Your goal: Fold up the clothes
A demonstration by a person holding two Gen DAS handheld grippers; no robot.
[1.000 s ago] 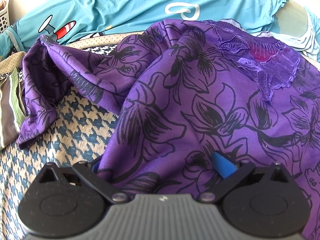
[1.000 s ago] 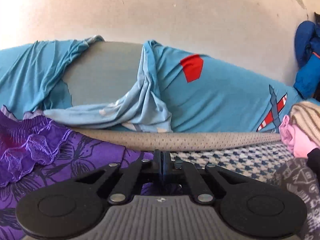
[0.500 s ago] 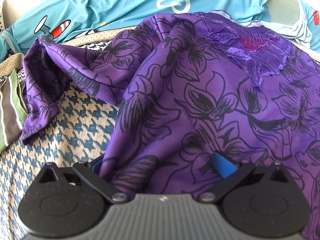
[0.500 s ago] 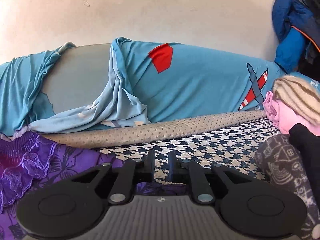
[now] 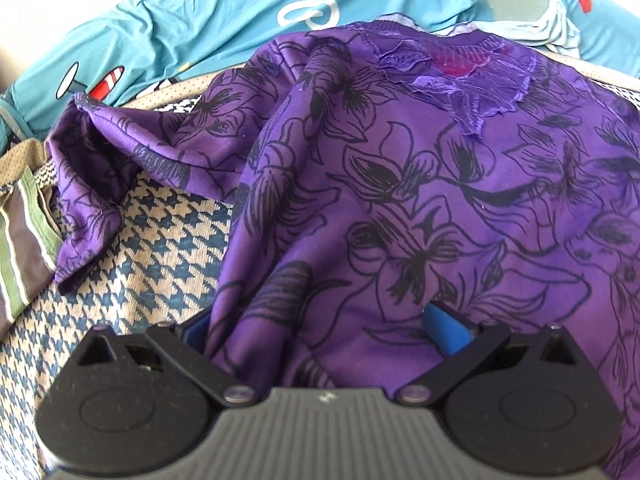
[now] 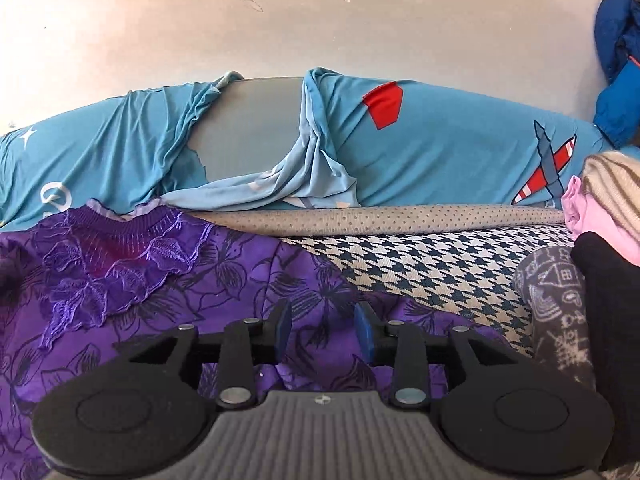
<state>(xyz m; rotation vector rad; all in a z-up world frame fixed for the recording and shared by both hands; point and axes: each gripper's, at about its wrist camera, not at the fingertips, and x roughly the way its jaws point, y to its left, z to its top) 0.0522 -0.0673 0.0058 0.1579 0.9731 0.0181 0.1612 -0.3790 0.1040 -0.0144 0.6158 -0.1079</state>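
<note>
**Purple top: position against both jaws**

The purple floral top (image 5: 420, 200) is spread over the houndstooth cover (image 5: 152, 248). At the left gripper (image 5: 320, 332), cloth is bunched between widely parted jaws; a grip cannot be confirmed. The right gripper (image 6: 324, 330) jaws, just opened, stand narrowly apart above the top, nothing between them.

the bare blue and white checked bed cover (image 6: 436, 268) gives open room between the purple flowered shirt (image 6: 168, 280) and the pile of grey patterned and black clothes (image 6: 568, 304). a long dotted beige roll (image 6: 380, 218) and a blue cartoon sheet (image 6: 440, 152) block the back. striped green and grey cloth (image 5: 24, 248) crowds the far left edge.
</note>
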